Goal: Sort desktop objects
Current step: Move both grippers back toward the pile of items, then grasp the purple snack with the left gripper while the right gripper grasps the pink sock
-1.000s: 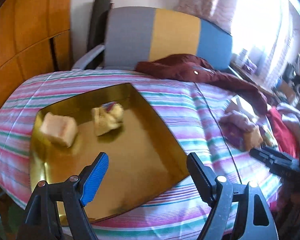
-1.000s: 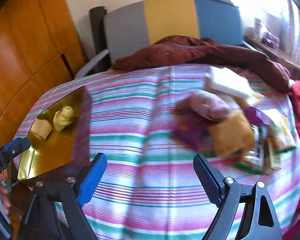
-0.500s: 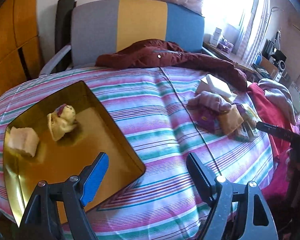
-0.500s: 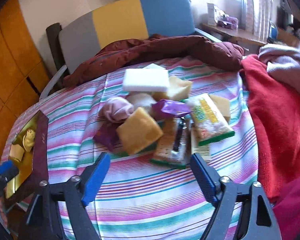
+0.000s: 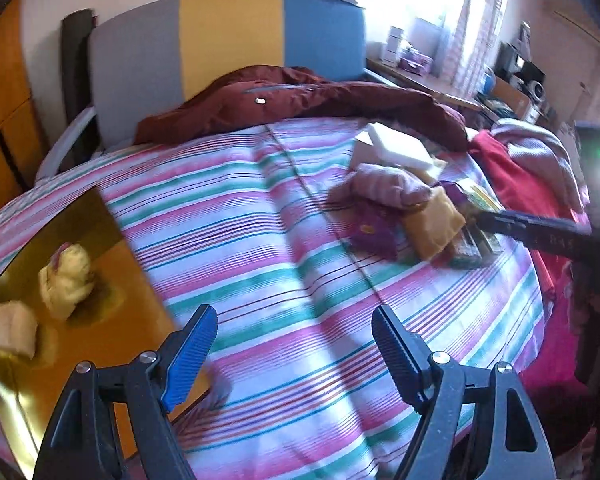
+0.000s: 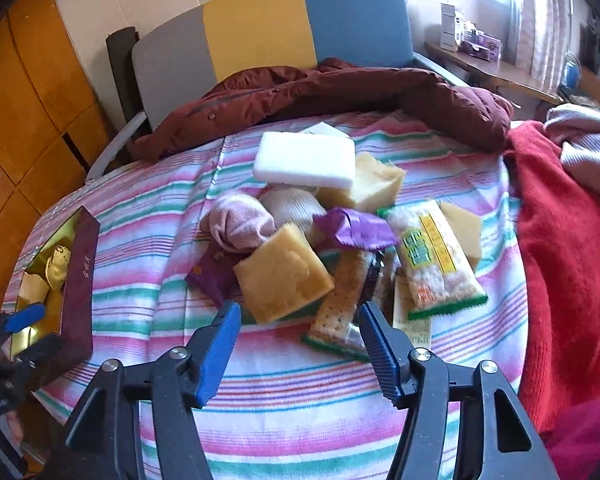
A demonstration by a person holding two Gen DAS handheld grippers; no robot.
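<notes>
Across the lower middle of the right wrist view, our right gripper (image 6: 300,336) has swung from the gold box (image 6: 82,276) to the snack pile, its jaws closing, nothing pinched yet, above the yellow sponge (image 6: 282,272) and cracker packet (image 6: 340,304). Our left gripper (image 5: 294,350) hangs with jaws apart, empty. At left, the gold box holds two pale items already.

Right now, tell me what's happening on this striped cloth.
A person is sorting a pile with two handheld grippers. The right gripper hangs just short of the pile, its jaws closing with nothing between them yet; nearest are a yellow sponge and a cracker packet. The left gripper is open and empty beside the gold tray, which already holds two items.
</notes>
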